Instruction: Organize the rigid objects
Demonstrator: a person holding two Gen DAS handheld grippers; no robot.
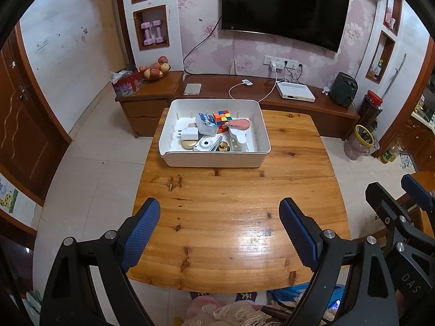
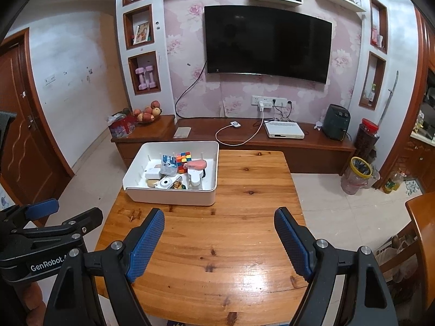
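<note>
While the left tool (image 1: 219, 222) hangs spread and empty over the near surface (image 1: 239, 203), the white bin (image 1: 214, 131) sits at the far edge, holding a colour cube (image 1: 222, 118). From the right view, the right tool (image 2: 219, 233) is likewise spread, the bin (image 2: 171, 174) far left.

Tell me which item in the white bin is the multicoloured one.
The puzzle cube, at the far side of the white bin, between the blue-labelled box and the pink item. Its faces show small coloured squares; everything else nearby is mostly white, gold or pink.
</note>
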